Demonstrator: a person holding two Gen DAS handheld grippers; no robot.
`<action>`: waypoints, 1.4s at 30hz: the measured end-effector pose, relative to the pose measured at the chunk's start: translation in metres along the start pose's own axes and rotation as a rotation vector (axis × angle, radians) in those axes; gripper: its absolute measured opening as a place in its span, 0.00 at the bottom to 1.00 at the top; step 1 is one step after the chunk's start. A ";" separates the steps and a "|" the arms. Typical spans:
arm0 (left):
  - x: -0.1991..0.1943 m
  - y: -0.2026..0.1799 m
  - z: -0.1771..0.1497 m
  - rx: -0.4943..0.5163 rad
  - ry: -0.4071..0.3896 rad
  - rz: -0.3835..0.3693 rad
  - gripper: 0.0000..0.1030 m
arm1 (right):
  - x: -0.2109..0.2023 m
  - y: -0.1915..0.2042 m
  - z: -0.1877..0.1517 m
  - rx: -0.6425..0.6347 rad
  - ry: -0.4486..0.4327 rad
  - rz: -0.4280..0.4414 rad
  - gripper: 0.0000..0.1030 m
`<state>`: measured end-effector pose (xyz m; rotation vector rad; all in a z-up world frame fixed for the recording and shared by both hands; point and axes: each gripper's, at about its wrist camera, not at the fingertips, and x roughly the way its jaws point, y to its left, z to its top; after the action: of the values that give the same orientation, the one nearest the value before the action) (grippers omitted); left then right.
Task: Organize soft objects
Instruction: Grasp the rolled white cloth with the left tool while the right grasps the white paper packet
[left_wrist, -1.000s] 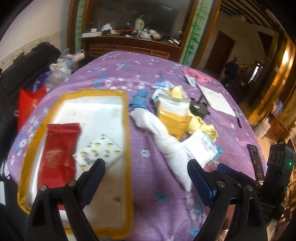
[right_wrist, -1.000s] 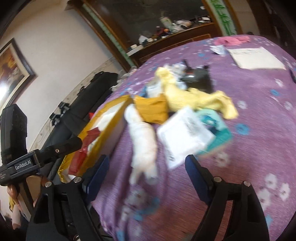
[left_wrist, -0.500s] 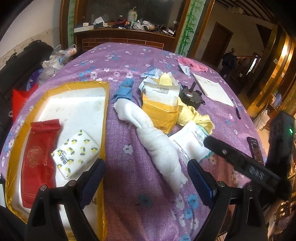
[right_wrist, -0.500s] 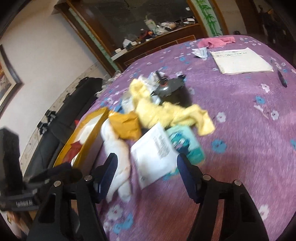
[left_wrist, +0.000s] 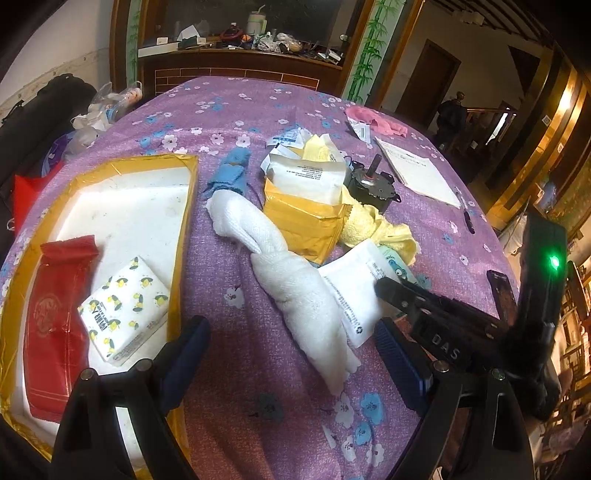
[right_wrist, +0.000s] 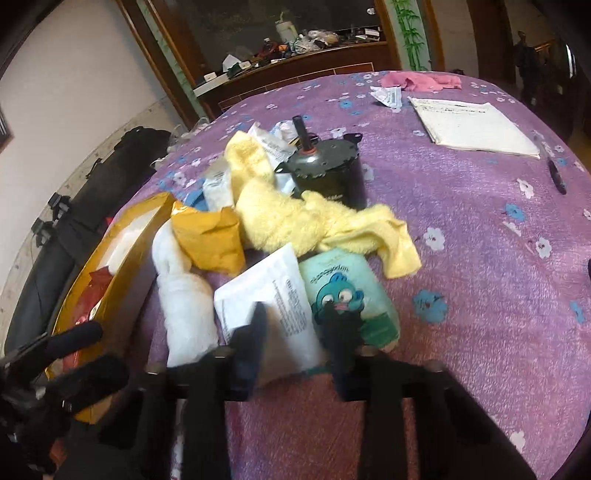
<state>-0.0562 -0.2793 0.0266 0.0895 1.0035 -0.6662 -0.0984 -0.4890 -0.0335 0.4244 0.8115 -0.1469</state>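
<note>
A pile of soft items lies on the purple flowered tablecloth: a rolled white towel (left_wrist: 291, 288), a white packet (right_wrist: 273, 295), a green wipes pack (right_wrist: 343, 288), a yellow towel (right_wrist: 295, 221), an orange pouch (left_wrist: 306, 221) and a blue cloth (left_wrist: 232, 170). My right gripper (right_wrist: 297, 328) is closing, and its blurred fingers pinch the white packet's near corner beside the wipes pack. The left wrist view also shows that gripper (left_wrist: 380, 286) on the packet. My left gripper (left_wrist: 290, 332) hangs open above the cloth, between the tray and the white towel.
A gold-rimmed white tray (left_wrist: 184, 206) at the left holds a red packet (left_wrist: 55, 321) and a lemon-print tissue pack (left_wrist: 125, 306). A black motor (right_wrist: 328, 173) stands behind the yellow towel. Papers (right_wrist: 472, 125), a pen (right_wrist: 556, 175), a pink cloth (right_wrist: 421, 79) and a phone (left_wrist: 500, 295) lie to the right.
The right gripper's jaws went from wide apart to narrow around the white packet's corner as it came closer to the pile. The left gripper drifted right, with the tray sliding leftward in its view.
</note>
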 end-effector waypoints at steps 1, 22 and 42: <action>0.001 -0.001 0.000 0.001 0.003 -0.001 0.90 | -0.002 0.000 -0.001 -0.002 -0.005 0.005 0.11; 0.044 -0.005 0.019 0.004 0.011 0.093 0.40 | -0.024 -0.002 -0.004 0.000 -0.117 0.170 0.01; 0.066 0.007 0.015 -0.079 0.102 0.064 0.38 | -0.024 -0.002 -0.006 0.006 -0.119 0.161 0.01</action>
<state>-0.0175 -0.3103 -0.0196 0.0867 1.1199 -0.5673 -0.1196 -0.4893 -0.0202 0.4805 0.6573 -0.0245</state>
